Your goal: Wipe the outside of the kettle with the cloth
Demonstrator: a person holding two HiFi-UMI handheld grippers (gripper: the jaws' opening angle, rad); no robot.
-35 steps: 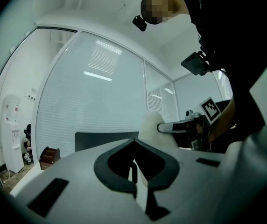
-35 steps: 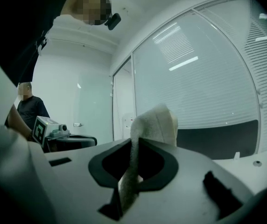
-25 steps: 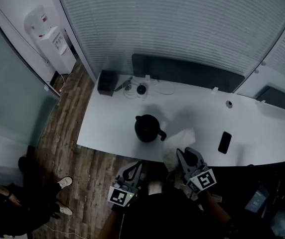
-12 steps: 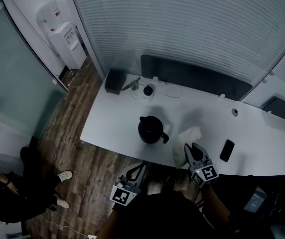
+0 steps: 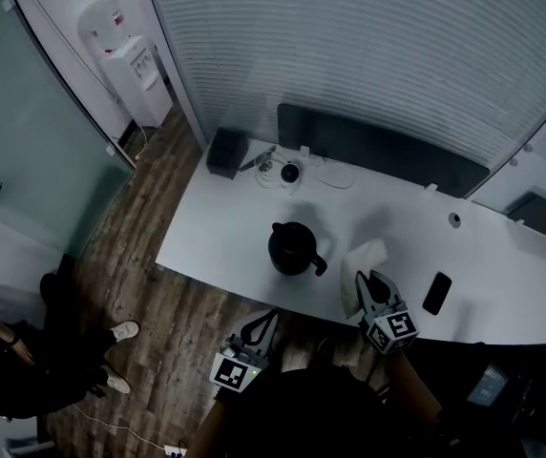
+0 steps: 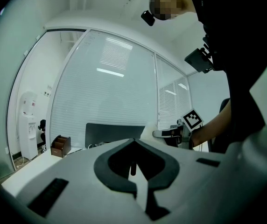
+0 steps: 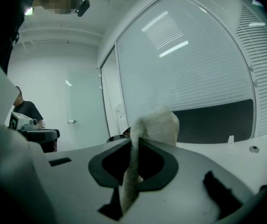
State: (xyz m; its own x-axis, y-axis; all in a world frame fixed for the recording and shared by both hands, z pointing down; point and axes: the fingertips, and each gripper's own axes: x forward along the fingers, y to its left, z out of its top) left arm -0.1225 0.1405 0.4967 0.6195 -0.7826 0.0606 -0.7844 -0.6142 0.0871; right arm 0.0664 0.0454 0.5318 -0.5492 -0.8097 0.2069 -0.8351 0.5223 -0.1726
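Seen from above, a long white table (image 5: 218, 227) runs across the middle of the frame, in an office with a wood floor and slatted glass walls. A black kettle (image 5: 293, 248) stands upright on the table near the frame's centre, its handle pointing toward the lower right.

Just right of the kettle and apart from it, a pale cloth (image 5: 363, 260) rises above the table's near edge. The right hand-held gripper (image 5: 368, 282) pinches it. In the right gripper view the fabric runs down between the clamped jaws and bunches up above their tips. Whether the cloth touches the table cannot be told.

The left hand-held gripper (image 5: 269, 317) sits low at centre, off the table's near edge. Its jaws are pressed together with nothing between them.

A dark phone (image 5: 436, 293) lies flat toward the table's right end. A black box (image 5: 225, 152) and some cables (image 5: 278, 172) sit at the table's far left corner. A white water dispenser (image 5: 136, 68) stands at upper left. A person in dark clothes (image 5: 6, 380) stands at the lower left edge.
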